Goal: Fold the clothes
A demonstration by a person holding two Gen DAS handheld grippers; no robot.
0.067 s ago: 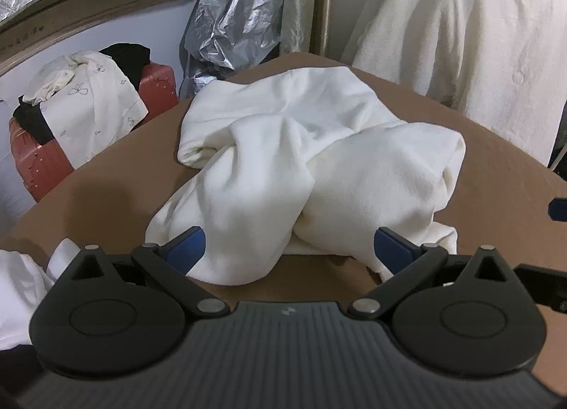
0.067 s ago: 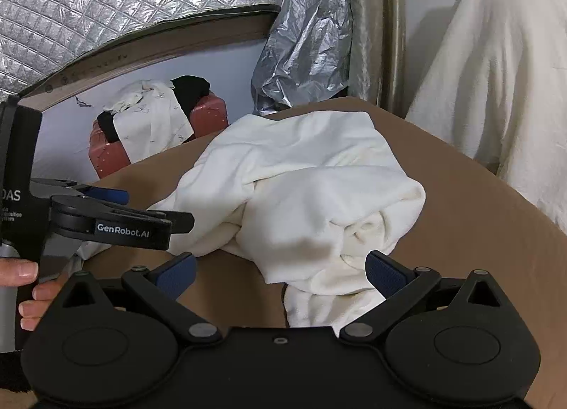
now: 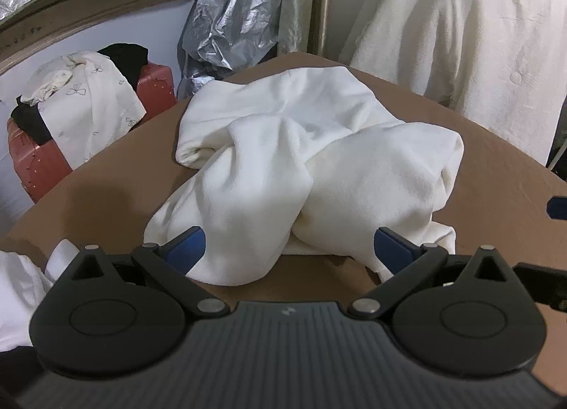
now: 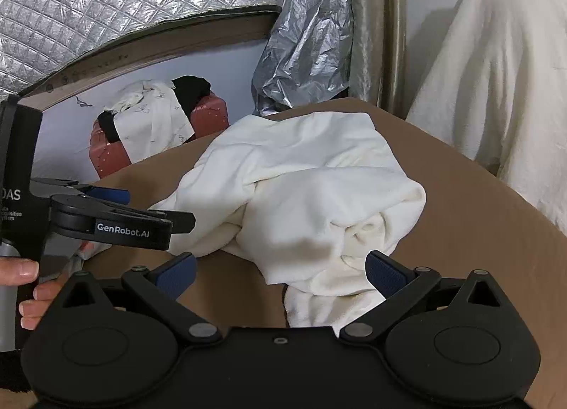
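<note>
Honestly, that cream garment (image 3: 301,175) looks soft, floppy, bunched on the table (image 3: 106,196). Both grippers, left (image 3: 288,249) and right (image 4: 280,272), spread wide, holding nothing. I'd pinch its 6 o'clock edge.

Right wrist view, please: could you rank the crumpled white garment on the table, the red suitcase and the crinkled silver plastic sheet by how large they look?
1. Crumpled white garment, clearly largest, though nearest the camera.
2. Crinkled silver plastic sheet.
3. Red suitcase, partly covered by clothes and farther off, so its true size against the sheet is unsure.
</note>
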